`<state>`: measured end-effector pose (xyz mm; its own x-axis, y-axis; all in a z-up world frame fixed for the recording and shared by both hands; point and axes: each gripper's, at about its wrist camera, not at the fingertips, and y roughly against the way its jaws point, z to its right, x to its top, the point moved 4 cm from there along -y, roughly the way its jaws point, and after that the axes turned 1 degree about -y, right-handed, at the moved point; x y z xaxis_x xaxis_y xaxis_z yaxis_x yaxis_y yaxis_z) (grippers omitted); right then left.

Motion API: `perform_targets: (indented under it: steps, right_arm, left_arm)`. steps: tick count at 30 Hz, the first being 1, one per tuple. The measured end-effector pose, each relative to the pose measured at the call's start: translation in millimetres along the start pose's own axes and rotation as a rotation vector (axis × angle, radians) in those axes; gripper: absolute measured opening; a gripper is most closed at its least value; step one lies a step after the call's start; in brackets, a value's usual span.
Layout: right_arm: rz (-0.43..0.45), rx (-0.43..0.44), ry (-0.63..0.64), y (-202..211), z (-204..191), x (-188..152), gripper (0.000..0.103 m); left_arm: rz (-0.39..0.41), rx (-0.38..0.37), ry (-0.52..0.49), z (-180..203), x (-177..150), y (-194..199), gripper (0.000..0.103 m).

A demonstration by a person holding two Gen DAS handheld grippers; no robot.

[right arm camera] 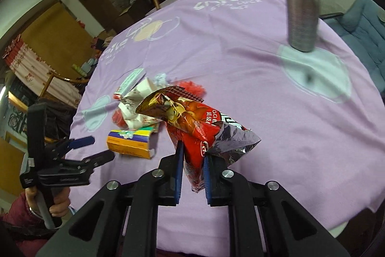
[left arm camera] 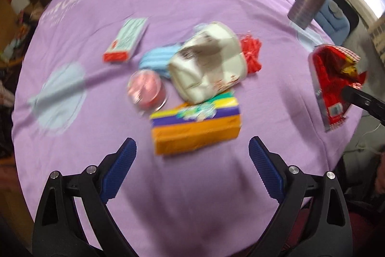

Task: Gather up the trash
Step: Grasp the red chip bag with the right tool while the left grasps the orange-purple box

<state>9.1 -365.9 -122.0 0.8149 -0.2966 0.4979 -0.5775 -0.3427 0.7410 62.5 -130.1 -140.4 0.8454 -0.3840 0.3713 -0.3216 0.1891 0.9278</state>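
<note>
lying across the purple tablecloth [left arm camera: 192,196], the trash runs left to right: a flat teal-and-red box [left arm camera: 126,40] with its long axis pointing away toward the far edge, a pink round lid [left arm camera: 147,90], a crumpled blue wrapper [left arm camera: 157,59], a crushed white carton [left arm camera: 209,59], a red frilly wrapper [left arm camera: 252,54], and nearest, an orange-and-purple box [left arm camera: 196,128] lying crosswise. the left gripper [left arm camera: 192,151] hovers spread wide just short of that box, gripping nothing. a steel bottle [right arm camera: 302,6] stands upright far right. the right gripper [right arm camera: 193,160] is clamped on a red snack bag [right arm camera: 192,122] (foil lining showing), held above the cloth, its long axis running away from the jaws up and to the left.
</note>
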Motion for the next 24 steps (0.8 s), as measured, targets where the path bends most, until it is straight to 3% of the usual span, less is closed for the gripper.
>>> perform_targets:
  steps: [7,10,15,20,24]
  right_arm:
    - [0.005,-0.026,-0.045,13.7,22.0,-8.4,0.015]
    - [-0.004,-0.001,-0.045,10.0,21.0,-5.4,0.015]
    - [-0.020,0.086,-0.003,-6.2,-0.7,6.7,0.015]
    - [-0.051,0.174,0.061,-27.3,-36.4,13.2,0.015]
    - [-0.069,0.206,0.092,-34.9,-53.7,16.1,0.015]
  left_arm:
    - [-0.003,0.117,-0.030,22.8,21.5,-44.1,0.091]
    - [-0.033,0.183,-0.010,7.6,12.6,-55.7,0.092]
    - [-0.047,0.221,0.097,-55.0,-24.1,-19.3,0.091]
    - [-0.064,0.133,0.290,-113.9,-65.7,20.2,0.091]
    - [-0.048,-0.026,0.424,-121.6,-72.3,30.8,0.091]
